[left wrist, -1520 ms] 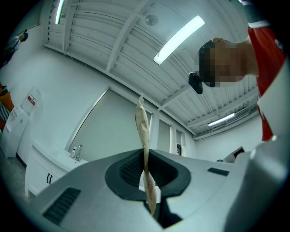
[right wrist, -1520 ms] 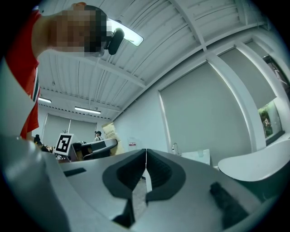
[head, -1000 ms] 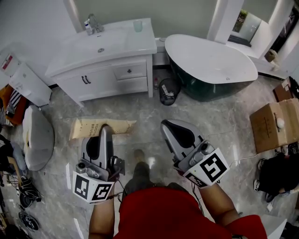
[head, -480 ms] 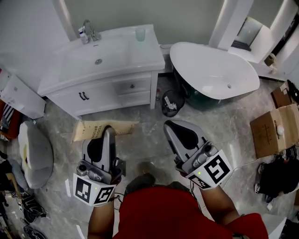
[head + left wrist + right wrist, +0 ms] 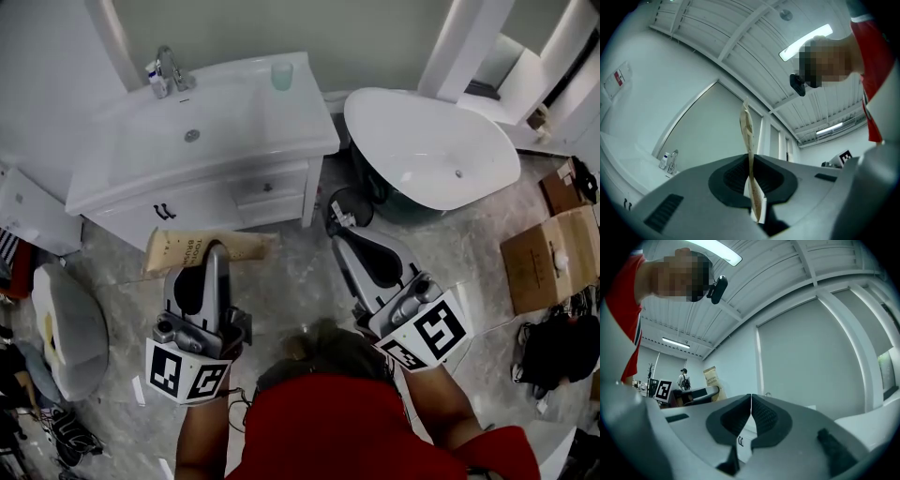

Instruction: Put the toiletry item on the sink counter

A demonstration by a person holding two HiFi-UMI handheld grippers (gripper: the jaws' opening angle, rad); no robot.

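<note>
Left gripper (image 5: 215, 253) is clamped on the toiletry item, a flat tan packet (image 5: 169, 251). The left gripper view shows it edge-on, pinched between the two pads and standing out past the tips. Right gripper (image 5: 751, 418) has its jaws pressed together with nothing between them. In the head view the packet hangs over the marble floor (image 5: 291, 281), in front of the cabinet doors and short of the sink counter (image 5: 272, 122), so it is not yet placed. Its long axis runs crosswise to my jaws, left to right, roughly in line with the counter's front edge, and more of its length sticks out on my left. The counter lies straight ahead of the left gripper and a touch to the left. The faucet (image 5: 167, 67) is at the back left, a pale green cup (image 5: 281, 75) at the back right, and the basin (image 5: 192, 131) takes up the middle. The left gripper is the nearer one to the counter, while the right one sits further over, toward the bathtub (image 5: 431, 141). My read is that the move is a forward carry over the front edge, then a set-down on the flat rim right of the basin, which looks bare. I cannot judge height above the counter from this steep view.
</note>
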